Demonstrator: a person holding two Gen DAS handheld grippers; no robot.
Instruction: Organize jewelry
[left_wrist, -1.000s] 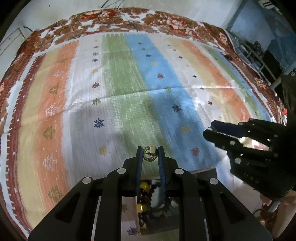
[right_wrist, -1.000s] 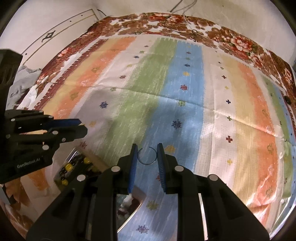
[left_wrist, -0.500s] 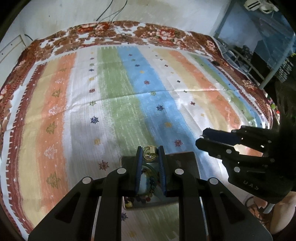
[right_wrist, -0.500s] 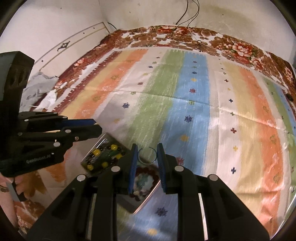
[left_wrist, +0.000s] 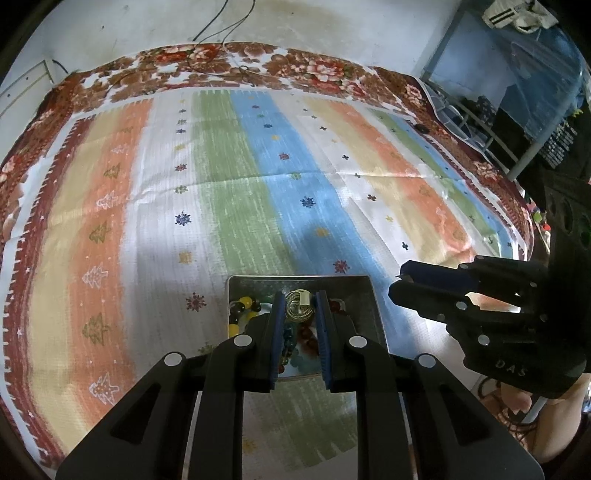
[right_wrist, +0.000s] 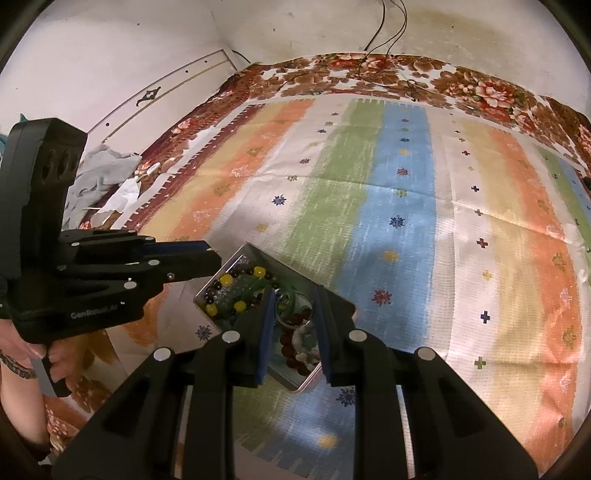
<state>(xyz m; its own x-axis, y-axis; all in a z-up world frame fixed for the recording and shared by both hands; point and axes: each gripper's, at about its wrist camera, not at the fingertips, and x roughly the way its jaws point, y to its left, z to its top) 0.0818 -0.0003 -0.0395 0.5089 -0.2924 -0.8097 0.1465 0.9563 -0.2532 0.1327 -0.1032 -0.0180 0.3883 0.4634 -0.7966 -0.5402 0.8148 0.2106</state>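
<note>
Your left gripper (left_wrist: 300, 309) is clamped on a gold coiled piece (left_wrist: 299, 305), held low centre of the left wrist frame above the metal tray (left_wrist: 364, 295). Your right gripper (right_wrist: 293, 314) pinches a thin wire ring (right_wrist: 295, 308) between its pads, lower centre of the right wrist frame, also above the tray. The tray sits on the striped bedspread (right_wrist: 406, 192), holding a yellow-and-black bead strand (right_wrist: 229, 291) and dark red beads (right_wrist: 295, 341).
</note>
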